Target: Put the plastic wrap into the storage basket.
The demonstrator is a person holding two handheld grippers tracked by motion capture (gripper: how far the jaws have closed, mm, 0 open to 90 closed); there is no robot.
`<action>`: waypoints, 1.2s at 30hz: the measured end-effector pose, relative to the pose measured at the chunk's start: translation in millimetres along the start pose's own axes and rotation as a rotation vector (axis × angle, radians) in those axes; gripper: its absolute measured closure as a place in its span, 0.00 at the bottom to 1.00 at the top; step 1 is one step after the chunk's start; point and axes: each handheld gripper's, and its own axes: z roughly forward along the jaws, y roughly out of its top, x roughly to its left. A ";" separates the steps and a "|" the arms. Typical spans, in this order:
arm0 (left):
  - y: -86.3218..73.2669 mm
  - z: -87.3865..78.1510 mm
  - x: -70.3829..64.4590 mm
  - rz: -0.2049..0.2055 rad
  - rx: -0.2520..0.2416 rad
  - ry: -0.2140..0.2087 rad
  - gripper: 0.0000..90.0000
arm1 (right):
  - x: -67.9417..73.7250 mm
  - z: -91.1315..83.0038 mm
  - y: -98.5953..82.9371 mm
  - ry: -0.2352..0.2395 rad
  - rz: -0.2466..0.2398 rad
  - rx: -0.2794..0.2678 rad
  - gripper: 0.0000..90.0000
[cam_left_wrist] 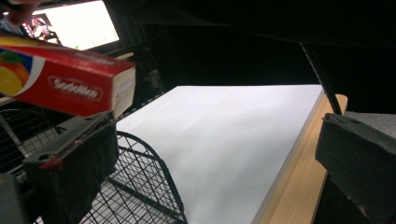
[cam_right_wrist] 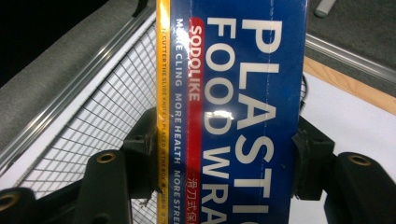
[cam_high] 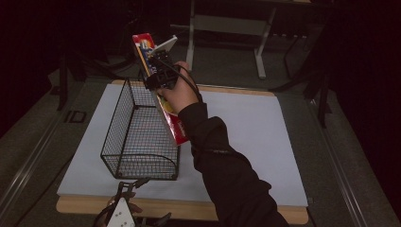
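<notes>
Left gripper [cam_high: 124,208] low at near table edge, just near of the wire basket [cam_high: 137,137]; jaws wide apart, nothing between them. Wire basket sits on white board [cam_high: 255,137], left half, long side running near to far. Plastic wrap box [cam_high: 161,94] tilted, held over basket's right side, lower end by the basket's right rim. Right gripper [cam_high: 158,78] clamped across the box [cam_right_wrist: 233,116], a jaw on each side.

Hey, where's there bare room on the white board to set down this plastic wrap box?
The widest free patch is the white board right of the wire basket, out to its right edge. The plastic wrap box, clamped in the right gripper, crowds the basket's right wall. The left gripper hovers at the near edge.
</notes>
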 end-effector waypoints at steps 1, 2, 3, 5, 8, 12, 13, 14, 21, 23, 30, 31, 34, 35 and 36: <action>0.0 -0.2 0.1 0.001 0.000 0.000 0.00 | 0.0 0.0 0.0 0.000 0.000 0.000 0.44; 0.0 -0.2 0.1 0.001 0.000 -0.001 0.00 | 1.9 1.4 0.3 0.005 0.000 -0.003 0.44; 0.0 -0.3 0.1 0.000 0.000 -0.002 0.00 | 4.6 3.2 0.6 0.012 0.006 -0.008 0.44; -0.1 -0.4 0.1 0.000 0.001 -0.001 0.00 | 10.2 6.9 0.8 0.022 0.009 -0.020 0.44; -0.1 -0.7 0.2 0.000 -0.002 -0.002 0.00 | 16.9 11.1 0.4 0.036 0.009 -0.028 0.44; -0.2 -2.4 1.1 -0.003 -0.002 0.000 0.00 | 31.8 24.6 -6.4 0.069 0.004 -0.037 0.44; -0.1 -2.7 1.2 -0.005 -0.003 0.001 0.00 | 31.8 24.6 -6.4 0.069 0.004 -0.037 0.44; -0.1 -3.0 1.1 -0.005 -0.004 0.001 0.00 | 34.2 27.5 -8.4 0.065 -0.004 -0.034 0.44; -0.2 -3.0 0.9 -0.006 -0.003 0.001 0.00 | 39.3 54.3 -26.2 0.055 -0.025 -0.012 0.44; -0.5 -2.8 1.7 -0.010 -0.001 0.001 0.00 | 40.0 61.7 -31.0 0.057 -0.031 0.002 0.44; -0.4 -2.9 1.7 -0.010 -0.001 0.004 0.00 | 38.0 80.5 -43.1 0.075 -0.010 0.048 0.44; -0.5 -3.0 1.8 -0.010 -0.001 0.005 0.00 | 38.0 82.9 -45.2 0.073 -0.009 0.051 0.44; -0.3 -3.4 2.0 -0.013 -0.002 0.004 0.00 | 38.3 91.0 -52.1 0.065 -0.004 0.072 0.44; -0.3 -3.5 1.7 -0.011 -0.003 0.003 0.00 | 38.3 91.0 -52.1 0.065 -0.004 0.072 0.44; -0.3 -3.4 1.4 -0.010 -0.003 0.003 0.00 | 38.0 92.2 -53.8 0.059 0.000 0.073 0.44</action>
